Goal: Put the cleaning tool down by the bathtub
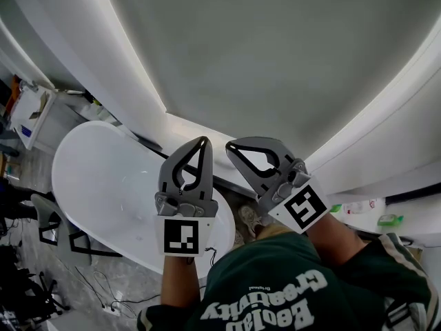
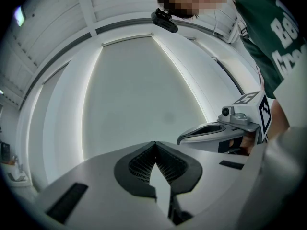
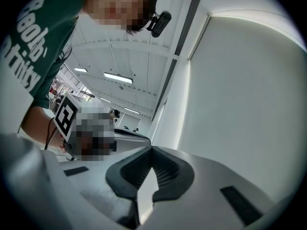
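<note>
Both the left gripper [image 1: 204, 141] and right gripper [image 1: 231, 145] have fingers clenched on nothing, and no cleaning tool shows anywhere by the bathtub [image 1: 89, 178], so I'd guess the put-down's either done or the next move is finding it.

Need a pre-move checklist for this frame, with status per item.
1. left gripper empty: ok, jaws together with nothing between them.
2. right gripper empty: ok, jaws together with nothing between them.
3. cleaning tool in hand: not ok, neither gripper holds it.
4. cleaning tool located: cannot tell, it shows in no view.
5. bathtub in sight: ok, low and to the left of the grippers in the head view.
6. Grippers apart from each other: ok, side by side with a gap in the head view.
</note>
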`<state>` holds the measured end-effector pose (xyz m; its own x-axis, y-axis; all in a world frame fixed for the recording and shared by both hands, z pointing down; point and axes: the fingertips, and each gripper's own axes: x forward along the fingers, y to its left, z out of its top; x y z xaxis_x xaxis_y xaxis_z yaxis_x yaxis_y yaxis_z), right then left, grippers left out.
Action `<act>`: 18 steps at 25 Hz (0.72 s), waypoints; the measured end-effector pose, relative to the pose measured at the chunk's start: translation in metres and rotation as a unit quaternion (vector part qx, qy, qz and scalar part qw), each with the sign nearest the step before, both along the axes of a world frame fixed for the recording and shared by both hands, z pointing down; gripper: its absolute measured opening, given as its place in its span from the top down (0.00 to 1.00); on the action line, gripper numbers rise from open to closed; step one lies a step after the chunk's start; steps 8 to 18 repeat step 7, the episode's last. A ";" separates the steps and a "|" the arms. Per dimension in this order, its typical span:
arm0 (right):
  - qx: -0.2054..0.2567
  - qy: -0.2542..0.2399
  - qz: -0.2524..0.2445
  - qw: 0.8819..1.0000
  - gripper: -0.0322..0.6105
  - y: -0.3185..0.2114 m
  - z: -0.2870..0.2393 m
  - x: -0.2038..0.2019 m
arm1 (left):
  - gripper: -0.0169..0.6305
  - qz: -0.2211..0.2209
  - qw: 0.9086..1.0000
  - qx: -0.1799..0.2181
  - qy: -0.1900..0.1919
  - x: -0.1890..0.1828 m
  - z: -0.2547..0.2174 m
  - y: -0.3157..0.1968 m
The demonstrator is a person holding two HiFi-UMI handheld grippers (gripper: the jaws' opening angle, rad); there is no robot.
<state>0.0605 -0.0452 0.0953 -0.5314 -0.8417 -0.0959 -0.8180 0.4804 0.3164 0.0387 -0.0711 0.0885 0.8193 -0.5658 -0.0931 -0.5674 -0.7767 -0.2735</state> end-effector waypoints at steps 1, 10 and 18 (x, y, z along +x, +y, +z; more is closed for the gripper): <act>0.000 0.000 0.000 1.000 0.93 0.000 0.000 0.000 | 0.97 0.000 1.000 0.001 -0.003 0.000 0.000 0.001; -0.003 -0.003 -0.001 1.000 0.93 0.003 0.002 -0.006 | 0.97 0.002 1.000 0.006 -0.003 -0.003 0.001 0.007; -0.003 -0.003 -0.001 1.000 0.93 0.003 0.002 -0.006 | 0.97 0.002 1.000 0.006 -0.003 -0.003 0.001 0.007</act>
